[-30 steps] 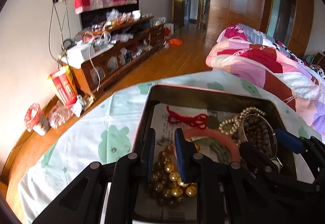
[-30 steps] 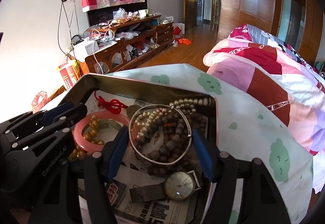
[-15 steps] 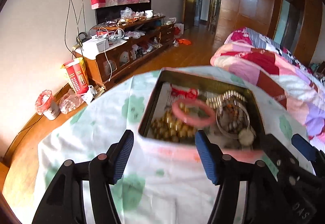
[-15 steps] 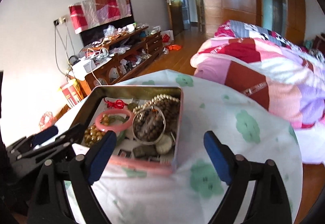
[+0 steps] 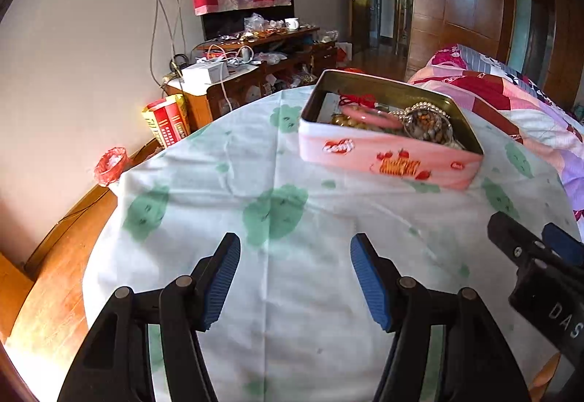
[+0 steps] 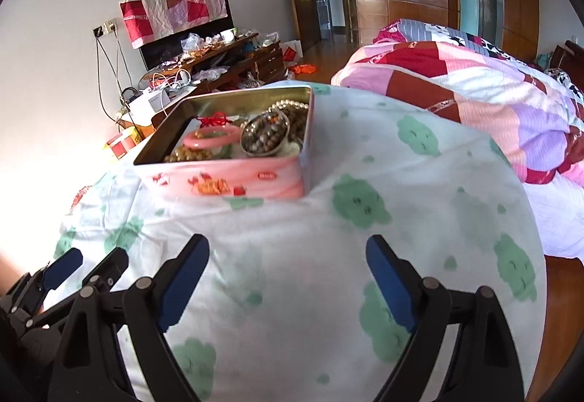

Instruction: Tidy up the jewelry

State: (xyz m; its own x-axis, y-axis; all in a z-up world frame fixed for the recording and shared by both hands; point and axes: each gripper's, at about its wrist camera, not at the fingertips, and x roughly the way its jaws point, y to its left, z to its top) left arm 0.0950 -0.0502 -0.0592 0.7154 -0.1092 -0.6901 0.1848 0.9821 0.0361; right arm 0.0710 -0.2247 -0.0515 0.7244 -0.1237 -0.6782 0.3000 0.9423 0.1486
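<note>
Both tools empty, tin of jewelry on the far part of the worktop

The left tool and right tool hang over the cloth-covered worktop, each with its jaws spread wide and nothing between them. The jaws opened further within the last second, though not in the last half second. The pink tin sits well ahead of both, open-topped, holding a pink bangle, gold beads, a red cord, pearls and brown beads.
</note>
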